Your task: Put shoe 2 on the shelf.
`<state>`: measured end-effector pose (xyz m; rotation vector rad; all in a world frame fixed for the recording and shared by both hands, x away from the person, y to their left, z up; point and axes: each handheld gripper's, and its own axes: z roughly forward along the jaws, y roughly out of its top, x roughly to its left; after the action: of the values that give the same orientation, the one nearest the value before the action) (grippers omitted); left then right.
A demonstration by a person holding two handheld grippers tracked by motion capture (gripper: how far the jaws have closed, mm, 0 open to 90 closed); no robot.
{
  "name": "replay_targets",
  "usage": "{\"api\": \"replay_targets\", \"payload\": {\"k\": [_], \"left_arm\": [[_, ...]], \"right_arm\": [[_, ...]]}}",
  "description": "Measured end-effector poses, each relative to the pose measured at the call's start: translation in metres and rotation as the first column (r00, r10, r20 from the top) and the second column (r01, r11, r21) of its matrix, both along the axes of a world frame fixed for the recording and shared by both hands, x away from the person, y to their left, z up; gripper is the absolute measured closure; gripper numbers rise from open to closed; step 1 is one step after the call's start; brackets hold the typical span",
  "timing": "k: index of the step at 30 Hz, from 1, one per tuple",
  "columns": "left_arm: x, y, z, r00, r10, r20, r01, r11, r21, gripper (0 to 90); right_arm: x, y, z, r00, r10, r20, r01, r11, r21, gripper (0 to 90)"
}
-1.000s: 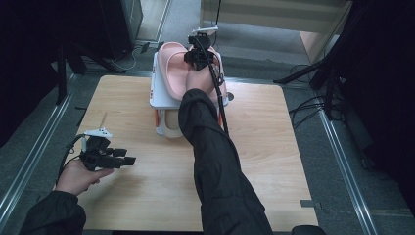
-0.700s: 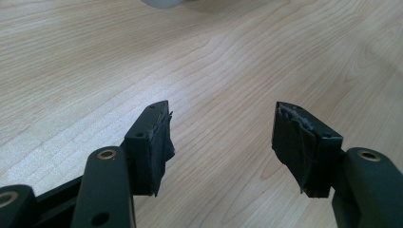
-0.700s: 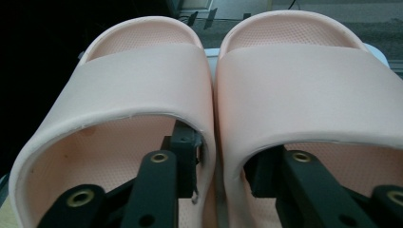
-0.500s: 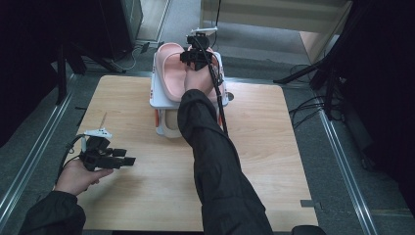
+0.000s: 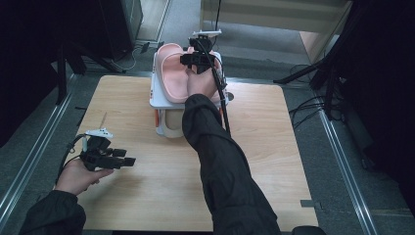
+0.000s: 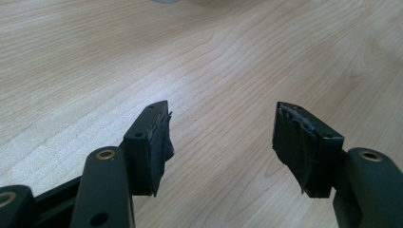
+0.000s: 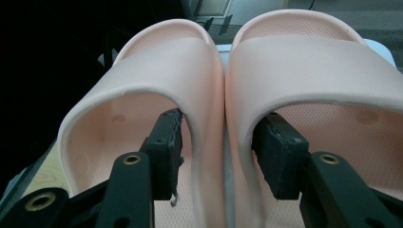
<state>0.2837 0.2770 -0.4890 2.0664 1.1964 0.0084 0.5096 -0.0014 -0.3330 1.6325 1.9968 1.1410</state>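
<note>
High view: nearest the camera, the person's left hand holds the left gripper (image 5: 128, 160) low over the near-left part of the wooden table (image 5: 274, 161), its jaws apart with nothing between them. The left gripper view looks down on the pale, fine-grained tabletop (image 6: 214, 57), bare under the spread jaws.

Farther in, the dark right sleeve (image 5: 220, 161) reaches across the middle of the table to a white box (image 5: 157, 95) standing at the far edge, with an open-fronted compartment below. Two pink slides (image 5: 172, 73) lie side by side on top of it. The right gripper (image 5: 188, 59) sits over them; in the right gripper view its jaws have just been opening, and each one stands inside a shoe, under the strap, with the inner walls of the left slide (image 7: 157, 71) and the right slide (image 7: 323, 66) between them. The pads look loose rather than pressed against those walls.

Beyond the table, grey floor (image 5: 254, 34) runs back to a pale wooden cabinet (image 5: 274, 12). Metal rails (image 5: 342, 161) flank the table, cables (image 5: 306, 105) trail at the right, and dark equipment stands at both sides.
</note>
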Motion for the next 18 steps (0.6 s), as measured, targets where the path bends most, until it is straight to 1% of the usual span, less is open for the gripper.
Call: {"api": "replay_targets", "payload": {"k": [2, 4, 7, 9, 12, 14, 15, 18], "left_arm": [[0.000, 0.000, 0.000, 1.0000, -0.001, 0.002, 0.001, 1.0000, 0.002, 37.4], [0.000, 0.000, 0.000, 1.0000, -0.001, 0.000, 0.001, 1.0000, 0.005, 37.5], [0.002, -0.001, 0.000, 1.0000, -0.004, 0.000, 0.004, 0.9999, 0.012, 37.5], [0.002, -0.003, 0.000, 1.0000, -0.008, -0.002, 0.008, 0.9999, 0.012, 37.4], [0.003, -0.004, -0.001, 0.9998, -0.019, -0.002, 0.019, 0.9996, 0.021, 37.4], [0.003, -0.007, 0.000, 0.9996, -0.028, 0.005, 0.028, 0.9994, 0.022, 37.4], [0.003, -0.007, 0.000, 0.9995, -0.032, 0.009, 0.031, 0.9991, 0.027, 37.4], [0.004, -0.009, -0.001, 0.9991, -0.042, 0.003, 0.042, 0.9985, 0.036, 37.3]], "right_arm": [[-0.003, -0.002, 0.000, 0.9999, 0.012, 0.007, -0.012, 0.9998, -0.013, 57.0], [-0.005, -0.005, -0.001, 0.9997, 0.018, 0.014, -0.017, 0.9998, -0.005, 58.3], [-0.008, -0.009, -0.002, 0.9995, 0.032, 0.005, -0.032, 0.9995, -0.006, 58.3], [-0.010, -0.011, -0.003, 0.9992, 0.039, 0.000, -0.039, 0.9992, 0.004, 58.3], [-0.013, -0.013, -0.004, 0.9987, 0.050, 0.005, -0.050, 0.9988, 0.003, 58.1], [-0.017, -0.016, -0.005, 0.9984, 0.054, 0.016, -0.054, 0.9985, 0.002, 58.2], [-0.019, -0.017, -0.006, 0.9981, 0.059, 0.018, -0.059, 0.9982, 0.002, 58.2], [-0.023, -0.021, -0.007, 0.9974, 0.070, 0.015, -0.071, 0.9974, 0.011, 58.6]]}}
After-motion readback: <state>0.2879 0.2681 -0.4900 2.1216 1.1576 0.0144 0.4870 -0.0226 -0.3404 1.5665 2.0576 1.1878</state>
